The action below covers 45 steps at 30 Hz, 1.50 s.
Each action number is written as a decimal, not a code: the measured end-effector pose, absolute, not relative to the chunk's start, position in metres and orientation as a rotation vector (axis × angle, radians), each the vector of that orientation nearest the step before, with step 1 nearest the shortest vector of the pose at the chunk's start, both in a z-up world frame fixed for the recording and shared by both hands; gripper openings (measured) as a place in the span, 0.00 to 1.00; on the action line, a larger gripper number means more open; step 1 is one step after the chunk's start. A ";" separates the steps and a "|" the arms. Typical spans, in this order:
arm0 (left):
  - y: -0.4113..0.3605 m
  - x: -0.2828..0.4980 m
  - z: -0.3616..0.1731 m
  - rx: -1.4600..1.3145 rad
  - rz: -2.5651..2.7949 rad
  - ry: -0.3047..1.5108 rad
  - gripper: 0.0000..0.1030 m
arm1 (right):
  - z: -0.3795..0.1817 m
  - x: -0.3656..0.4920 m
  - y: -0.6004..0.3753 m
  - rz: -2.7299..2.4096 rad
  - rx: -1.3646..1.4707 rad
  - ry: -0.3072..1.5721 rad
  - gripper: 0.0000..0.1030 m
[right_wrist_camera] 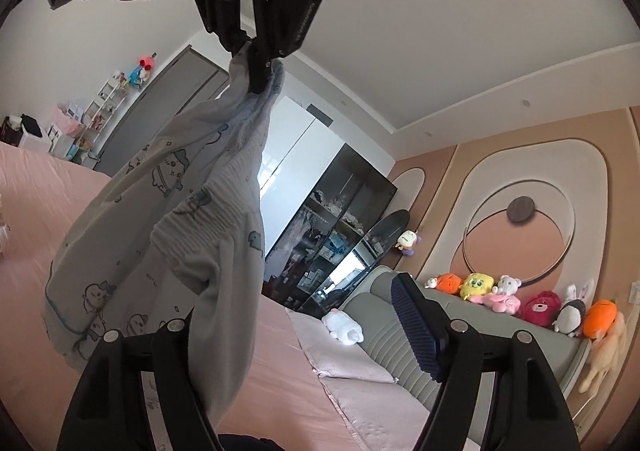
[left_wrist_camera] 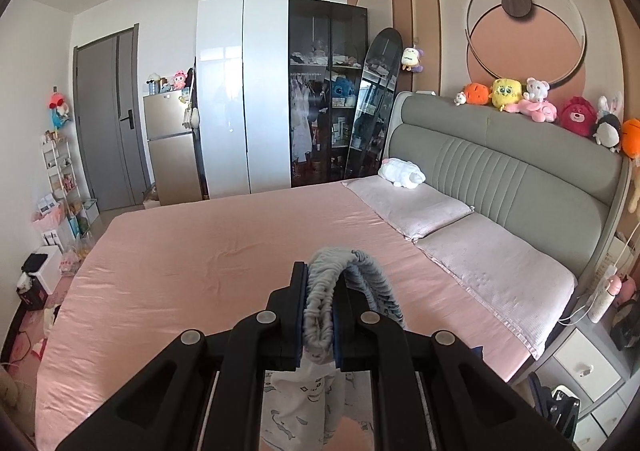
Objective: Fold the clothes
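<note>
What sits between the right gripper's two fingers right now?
Only a hanging fold of the printed garment, draped by the left-hand finger in the right wrist view; the right gripper is open, while the left gripper holds its waistband.

Pink bed (left_wrist_camera: 200,271), grey headboard (left_wrist_camera: 500,167)

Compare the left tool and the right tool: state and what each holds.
The left tool is shut on the waistband of the printed shorts, lifting them above the pink bed. The right tool is open and grips nothing; the shorts only drape past its left finger. Both share black arms and blue ribbed pads.
</note>
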<state>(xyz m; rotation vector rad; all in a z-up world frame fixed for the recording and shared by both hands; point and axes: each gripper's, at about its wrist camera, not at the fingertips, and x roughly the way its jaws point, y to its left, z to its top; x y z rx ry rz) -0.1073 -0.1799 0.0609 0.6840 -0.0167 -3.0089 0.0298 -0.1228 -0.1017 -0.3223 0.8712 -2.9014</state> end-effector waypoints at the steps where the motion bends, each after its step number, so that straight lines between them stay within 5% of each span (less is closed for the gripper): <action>1: -0.177 -0.108 0.065 0.679 -3.006 -0.030 0.08 | -0.100 0.030 -0.125 -2.899 -0.337 0.857 0.74; 16: -0.157 -0.111 0.121 0.618 -2.920 -0.167 0.08 | -0.109 0.048 -0.169 -2.887 -0.687 1.076 0.74; 45: -0.133 -0.114 0.144 0.696 -2.844 -0.243 0.08 | -0.105 0.047 -0.236 -2.928 -0.800 1.194 0.75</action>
